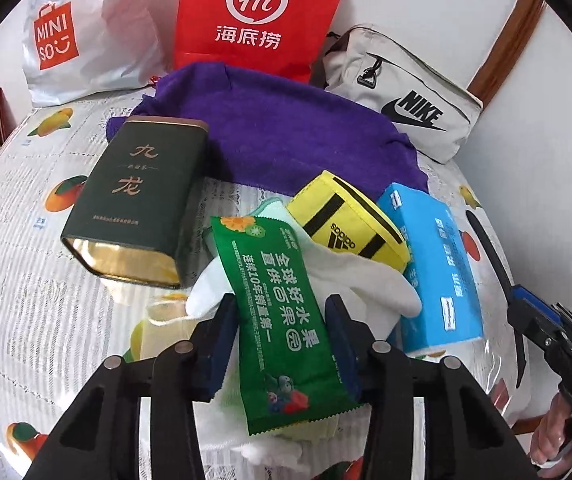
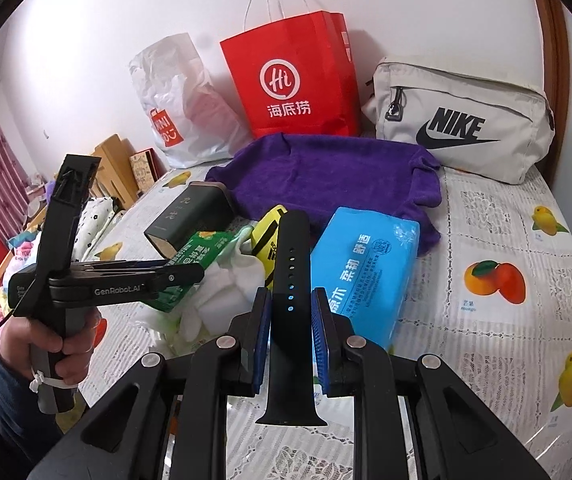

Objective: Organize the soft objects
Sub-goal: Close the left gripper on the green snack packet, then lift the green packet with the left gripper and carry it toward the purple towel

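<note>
I am looking down my left gripper (image 1: pixel 281 320) first: the green sachet (image 1: pixel 281 320) is lying right between its fingers, long axis running away from me along the line the gripper points, its near end at the finger bases and its far end up by the tin (image 1: pixel 137 200). The jaws are standing narrowly apart, a blue pad at each long edge of the sachet; I cannot tell for sure that both pads are pressing, so I am judging this a grip that is only just forming. Under the sachet a white glove (image 1: pixel 366 280) is spreading out to the right, so the pinch could catch cloth as well.

My right gripper (image 2: pixel 290 312) is pinching a black strap (image 2: pixel 290 280), which is standing lengthwise between its pads and poking out at both ends. That hand is busy, and it is sitting off to the right of the pile, so the left is the nearer one for the sachet.

Just beyond the sachet the yellow band (image 1: pixel 346 220) and the blue tissue pack (image 1: pixel 434 264) are lying side by side. Behind them the purple towel (image 1: pixel 286 132) is spreading across the table (image 2: pixel 506 320), and at the wall the white bag (image 1: pixel 81 40), the red bag (image 1: pixel 253 16) and the grey pouch (image 1: pixel 406 92) are standing in a row. I am guessing the sachet is bound for one of those.
</note>
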The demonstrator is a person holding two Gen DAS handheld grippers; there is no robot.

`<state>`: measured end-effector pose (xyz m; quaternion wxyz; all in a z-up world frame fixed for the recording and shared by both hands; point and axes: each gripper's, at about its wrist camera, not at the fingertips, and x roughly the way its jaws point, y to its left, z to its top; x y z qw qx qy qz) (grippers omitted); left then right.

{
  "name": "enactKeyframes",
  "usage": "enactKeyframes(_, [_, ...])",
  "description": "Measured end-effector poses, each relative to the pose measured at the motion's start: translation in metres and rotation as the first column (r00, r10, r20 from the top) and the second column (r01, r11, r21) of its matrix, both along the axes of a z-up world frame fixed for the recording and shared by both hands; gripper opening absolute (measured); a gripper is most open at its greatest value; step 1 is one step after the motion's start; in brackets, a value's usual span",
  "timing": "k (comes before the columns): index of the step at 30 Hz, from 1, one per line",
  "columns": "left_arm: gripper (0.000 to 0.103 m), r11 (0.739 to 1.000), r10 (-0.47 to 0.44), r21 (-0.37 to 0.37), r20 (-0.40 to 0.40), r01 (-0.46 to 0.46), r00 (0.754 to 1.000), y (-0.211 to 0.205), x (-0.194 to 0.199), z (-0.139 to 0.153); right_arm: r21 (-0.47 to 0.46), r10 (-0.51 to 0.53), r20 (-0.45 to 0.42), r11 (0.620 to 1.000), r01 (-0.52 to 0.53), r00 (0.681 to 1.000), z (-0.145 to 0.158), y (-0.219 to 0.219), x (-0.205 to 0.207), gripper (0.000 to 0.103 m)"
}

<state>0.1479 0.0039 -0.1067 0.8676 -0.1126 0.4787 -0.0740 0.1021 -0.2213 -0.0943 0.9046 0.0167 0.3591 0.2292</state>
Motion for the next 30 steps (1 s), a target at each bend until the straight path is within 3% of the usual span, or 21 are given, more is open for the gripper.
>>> enactKeyframes(6, [0.034,1.000,-0.023,0.007,0.041,0.023,0.999,0.002,-0.010,0.011,-0.005,0.003,0.010,1.000,-0.003,1.000,0.005,0.005,-0.010,0.020])
enactKeyframes(8, [0.017,0.999,-0.032,0.003,0.047,0.032,0.998,0.002,-0.012,0.012,-0.003,0.003,0.008,1.000,-0.003,1.000,0.005,0.006,-0.012,0.020])
enactKeyframes(14, [0.018,0.998,-0.064,-0.009,0.022,0.064,0.998,-0.001,-0.011,-0.002,-0.018,0.001,0.002,1.000,-0.001,1.000,0.004,0.008,-0.014,0.020])
enactKeyframes(16, [0.024,0.998,-0.067,-0.010,0.029,0.067,0.997,-0.003,-0.011,-0.003,-0.023,0.002,0.000,1.000,-0.002,1.000,0.003,0.009,-0.015,0.020])
enactKeyframes(19, [0.048,0.997,-0.078,0.020,0.038,0.077,0.996,-0.009,-0.014,-0.005,-0.028,-0.002,-0.007,1.000,0.002,1.000,0.001,0.008,-0.013,0.020])
enactKeyframes(20, [0.060,0.996,-0.080,0.042,0.042,0.078,0.996,-0.013,-0.015,-0.005,-0.027,-0.004,-0.007,1.000,0.004,1.000,0.000,0.008,-0.013,0.020])
enactKeyframes(21, [0.064,0.994,-0.081,0.071,0.049,0.077,0.996,-0.016,-0.017,-0.006,-0.027,-0.003,-0.012,1.000,0.003,1.000,0.000,0.008,-0.013,0.020])
enactKeyframes(27, [0.063,0.988,-0.099,0.129,0.075,0.089,0.992,-0.023,-0.022,-0.008,-0.034,-0.004,-0.024,0.999,0.003,1.000,-0.004,0.010,-0.013,0.020])
enactKeyframes(28, [0.060,0.986,-0.105,0.139,0.078,0.094,0.991,-0.023,-0.023,-0.008,-0.034,-0.003,-0.027,0.999,0.002,1.000,-0.005,0.010,-0.013,0.020])
enactKeyframes(30, [0.042,0.985,-0.125,0.130,0.082,0.114,0.989,-0.023,-0.024,-0.006,-0.036,0.002,-0.029,0.999,-0.003,1.000,-0.006,0.011,-0.013,0.020])
